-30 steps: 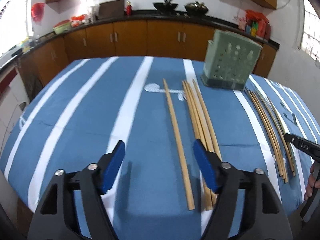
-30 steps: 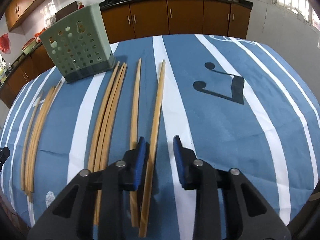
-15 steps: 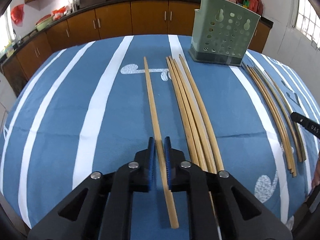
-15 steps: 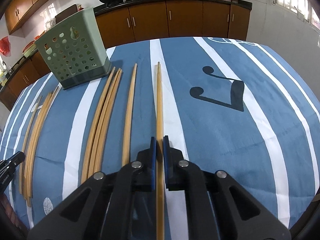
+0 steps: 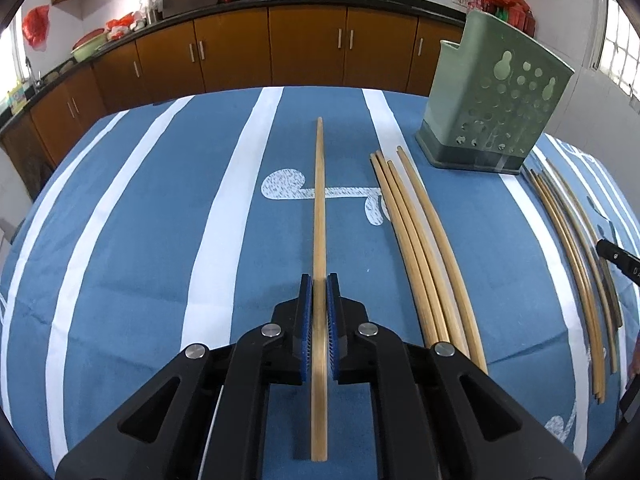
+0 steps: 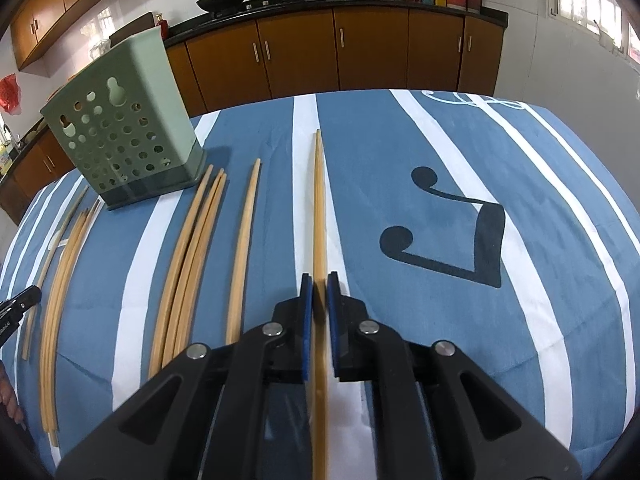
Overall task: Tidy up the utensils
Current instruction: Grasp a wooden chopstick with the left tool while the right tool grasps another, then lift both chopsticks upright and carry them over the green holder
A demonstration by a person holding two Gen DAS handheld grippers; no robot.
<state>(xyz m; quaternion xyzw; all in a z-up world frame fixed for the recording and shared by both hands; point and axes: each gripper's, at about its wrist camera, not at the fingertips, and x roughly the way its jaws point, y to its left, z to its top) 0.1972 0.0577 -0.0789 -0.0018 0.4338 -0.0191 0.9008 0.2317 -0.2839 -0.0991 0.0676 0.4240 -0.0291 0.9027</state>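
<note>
Bamboo chopstick now clamped in left gripper, open a second ago; right gripper fingers loosening around another chopstick; both right of holder — next, holder drop.

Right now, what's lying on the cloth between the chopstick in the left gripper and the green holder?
A bundle of four chopsticks lies between the held chopstick and the green holder, seen in the left wrist view.

Matt wooden chopsticks, cloth tablecloth
</note>
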